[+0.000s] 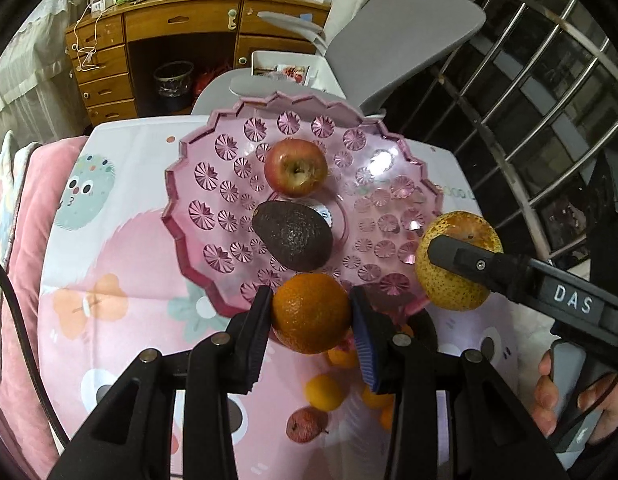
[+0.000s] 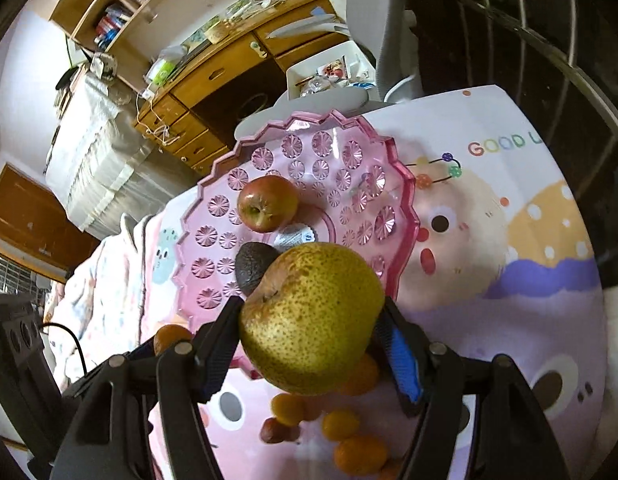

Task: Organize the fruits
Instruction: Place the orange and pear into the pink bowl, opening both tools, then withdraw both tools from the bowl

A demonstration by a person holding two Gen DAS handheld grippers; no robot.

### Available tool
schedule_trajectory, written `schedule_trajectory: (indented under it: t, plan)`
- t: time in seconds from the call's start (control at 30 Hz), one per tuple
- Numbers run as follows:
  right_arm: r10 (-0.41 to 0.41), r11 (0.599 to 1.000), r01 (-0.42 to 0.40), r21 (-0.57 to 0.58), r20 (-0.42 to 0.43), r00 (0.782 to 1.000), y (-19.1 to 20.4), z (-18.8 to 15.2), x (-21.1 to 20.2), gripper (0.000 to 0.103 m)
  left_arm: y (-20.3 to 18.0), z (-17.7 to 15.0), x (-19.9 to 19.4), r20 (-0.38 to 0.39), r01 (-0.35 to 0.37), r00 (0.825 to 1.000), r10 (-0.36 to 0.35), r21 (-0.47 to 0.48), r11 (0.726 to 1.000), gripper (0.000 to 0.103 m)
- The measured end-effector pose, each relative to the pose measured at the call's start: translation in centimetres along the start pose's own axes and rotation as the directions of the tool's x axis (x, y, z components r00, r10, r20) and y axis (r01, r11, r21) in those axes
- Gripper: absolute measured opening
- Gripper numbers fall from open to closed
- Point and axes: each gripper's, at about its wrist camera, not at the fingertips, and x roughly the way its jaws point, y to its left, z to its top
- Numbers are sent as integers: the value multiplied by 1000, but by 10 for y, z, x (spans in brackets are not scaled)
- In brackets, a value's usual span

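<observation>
Bowl: a pink see-through bowl [image 1: 197,196] with a zigzag rim and pressed star patterns stands on the surface [image 1: 121,248], which is covered by a cartoon-printed cloth.
In the bowl: a red apple [image 1: 296,167] lies toward the far side, stem hollow facing up; a dark avocado [image 1: 293,236] lies just in front of it, near the middle. A small silver-and-white item peeks out beside the avocado, too hidden to tell what it is.
Left tongs: the left tongs [image 1: 311,312] are closed on an orange [image 1: 312,313], one pad on each side of it; the orange hangs over the near rim of the bowl.
Right tongs: the right tongs [image 2: 309,330] grip a speckled yellow-green pear [image 2: 313,320], pads pressing its two sides. In the left wrist view the pear [image 1: 457,264] hangs at the right edge of the bowl, beside the orange but apart from it.
Hand: a hand [image 1: 565,404] holds the grip of the right tongs at the lower right of the left wrist view.
Loose fruit: several small oranges [image 2: 341,424] and a small reddish fruit [image 1: 307,424] lie on the cloth in front of the bowl, outside it.
Background: a wooden desk [image 1: 181,28] with drawers, a grey chair [image 1: 401,40] and a pink blanket [image 1: 25,240] at the left edge of the surface.
</observation>
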Motion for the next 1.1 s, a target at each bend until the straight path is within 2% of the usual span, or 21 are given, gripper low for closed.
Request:
schedule_trajectory:
  t: [0.23,0.37,0.4,0.43,0.5,0.8,1.1]
  plan:
    - [0,1000,1,2,-21,1000,-5,3,13,69,-4,4,23,-40,-16,999,17,12,1000,38]
    - [23,999,-22,-26,31,999,1,4,7,69,-5,6,25,-43,-21,999,22,17,1000,39]
    - [18,999,-16,-49,39,999,5,3,6,69,-5,6,25,-44,-20,999,21,18,1000,42]
    - [19,998,-16,-66,39,999,8,3,6,69,-5,6,24,-40,-22,999,23,17,1000,54]
    - [30,997,-28,-66,33,999,10,2,5,69,-5,6,21,-25,-26,999,26,17,1000,65]
    - [19,998,-15,-57,64,998,8,-7,-13,69,-3,-7,3,-20,-31,999,32,16,999,74]
    - [-24,995,34,-89,111,994,-1,-33,-41,69,-4,-32,-16,-28,-10,1000,11,37,999,74]
